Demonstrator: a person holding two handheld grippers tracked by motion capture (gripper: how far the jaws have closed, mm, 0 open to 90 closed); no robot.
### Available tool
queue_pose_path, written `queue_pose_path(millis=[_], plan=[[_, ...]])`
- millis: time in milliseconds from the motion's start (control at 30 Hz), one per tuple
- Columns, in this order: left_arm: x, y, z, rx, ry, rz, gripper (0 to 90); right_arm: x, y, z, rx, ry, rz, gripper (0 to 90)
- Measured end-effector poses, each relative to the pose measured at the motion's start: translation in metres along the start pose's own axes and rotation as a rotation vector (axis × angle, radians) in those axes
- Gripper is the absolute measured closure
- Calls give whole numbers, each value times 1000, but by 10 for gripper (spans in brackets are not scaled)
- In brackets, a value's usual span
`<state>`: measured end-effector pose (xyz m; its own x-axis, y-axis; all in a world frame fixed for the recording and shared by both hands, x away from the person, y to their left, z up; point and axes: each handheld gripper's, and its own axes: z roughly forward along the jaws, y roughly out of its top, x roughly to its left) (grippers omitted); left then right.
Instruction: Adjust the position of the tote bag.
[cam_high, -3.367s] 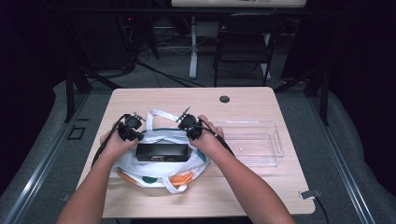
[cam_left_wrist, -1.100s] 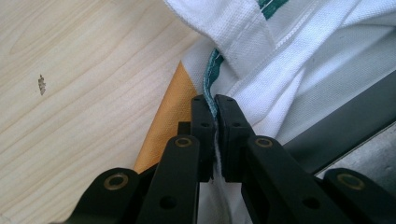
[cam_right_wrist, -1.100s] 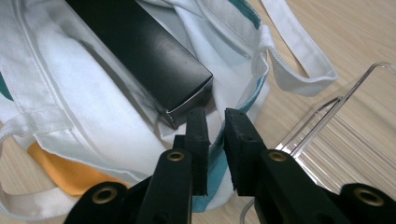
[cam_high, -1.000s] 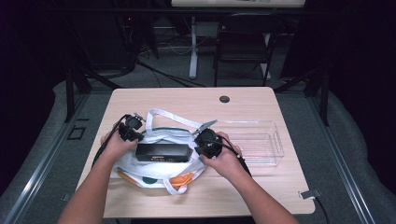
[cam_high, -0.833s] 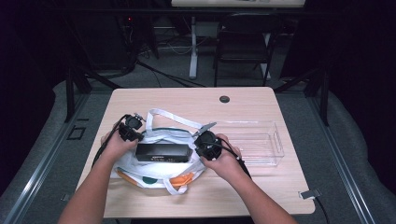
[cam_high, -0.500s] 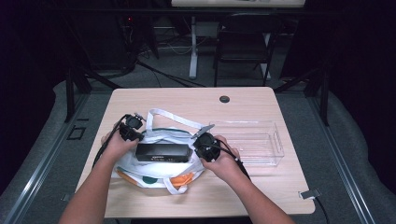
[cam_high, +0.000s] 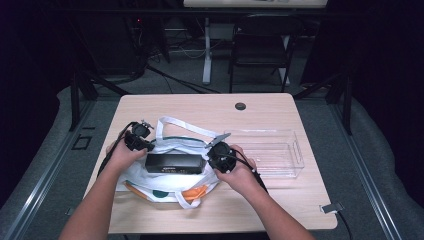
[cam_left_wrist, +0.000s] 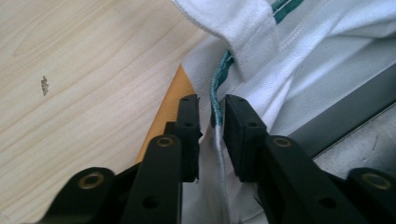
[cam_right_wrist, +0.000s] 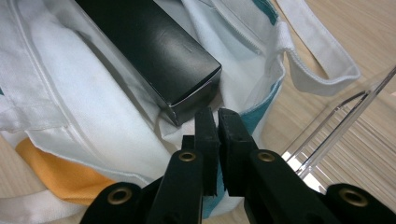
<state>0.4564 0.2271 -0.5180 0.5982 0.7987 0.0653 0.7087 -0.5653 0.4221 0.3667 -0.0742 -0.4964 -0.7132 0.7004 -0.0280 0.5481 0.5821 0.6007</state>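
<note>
Pale wooden worktop (cam_high: 165, 107) carries a white tote bag (cam_high: 172, 150) around a black box (cam_high: 174, 161); the right hand-held gripper (cam_right_wrist: 217, 122) pinches its edge, while the left hand-held gripper's (cam_left_wrist: 211, 122) jaws, just loosened around the rim, risk letting it slip.

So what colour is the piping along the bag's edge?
Green piping on the white bag, clearest in the left gripper view.
</note>
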Motion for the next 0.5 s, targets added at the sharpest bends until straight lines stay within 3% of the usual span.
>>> queue_pose_path(millis=[500], plan=[[3,-8,-26,-54,20,-24,578,-6,-1,-9,-35,32,16,731]])
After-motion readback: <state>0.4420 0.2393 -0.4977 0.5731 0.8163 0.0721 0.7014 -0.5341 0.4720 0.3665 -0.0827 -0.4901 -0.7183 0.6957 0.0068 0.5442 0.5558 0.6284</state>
